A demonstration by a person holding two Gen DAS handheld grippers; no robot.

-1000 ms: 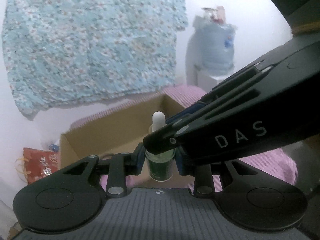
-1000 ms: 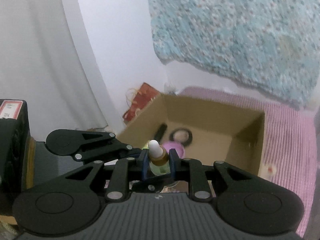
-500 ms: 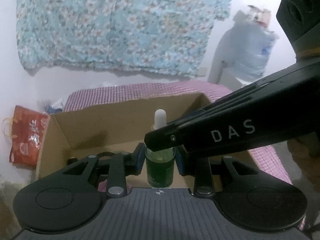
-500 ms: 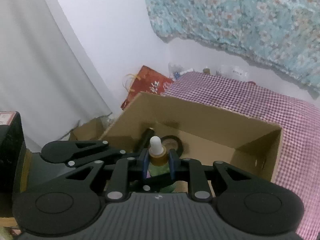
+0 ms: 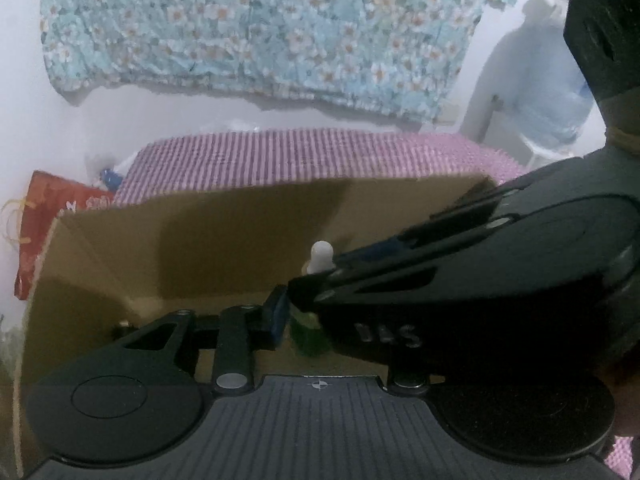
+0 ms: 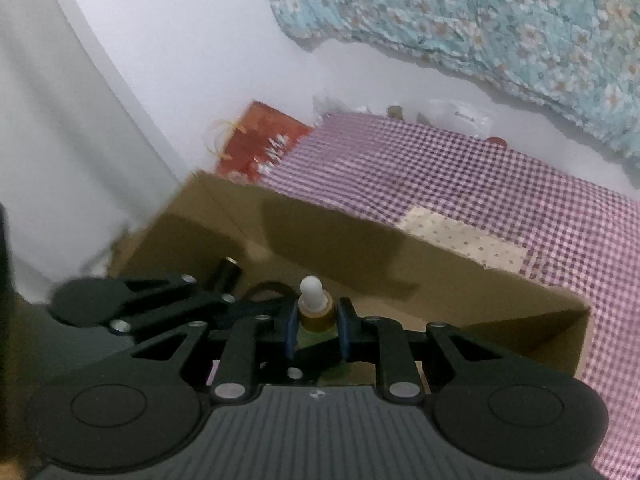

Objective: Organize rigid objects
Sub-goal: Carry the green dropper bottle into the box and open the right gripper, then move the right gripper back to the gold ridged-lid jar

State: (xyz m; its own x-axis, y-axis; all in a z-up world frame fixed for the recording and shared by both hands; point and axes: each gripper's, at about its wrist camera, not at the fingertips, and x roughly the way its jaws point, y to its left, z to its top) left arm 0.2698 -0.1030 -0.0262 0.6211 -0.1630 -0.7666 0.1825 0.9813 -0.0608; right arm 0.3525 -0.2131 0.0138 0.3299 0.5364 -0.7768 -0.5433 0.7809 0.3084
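A: While both tools hang over the cardboard box (image 6: 460, 280), the left gripper (image 5: 300, 320) pinches a green dropper bottle (image 5: 310, 336); the right gripper (image 6: 316, 328) pinches an amber dropper bottle (image 6: 316, 314).

B: Placement step. Next: lower inside, then release, keeping the crossed tools apart.

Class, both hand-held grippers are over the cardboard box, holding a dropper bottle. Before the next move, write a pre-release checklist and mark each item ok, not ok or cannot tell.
1. Left hand-held gripper clamped on the green dropper bottle: ok, the glass sits between its blue pads.
2. Right hand-held gripper clamped on the bottle's amber collar: ok.
3. Bottle upright, white bulb on top: ok.
4. Grippers over the open cardboard box: ok.
5. Free floor under the bottle: cannot tell, the grippers hide it; a black cylinder lies close by, inside the box.
6. Bottle low enough to release safely: cannot tell.
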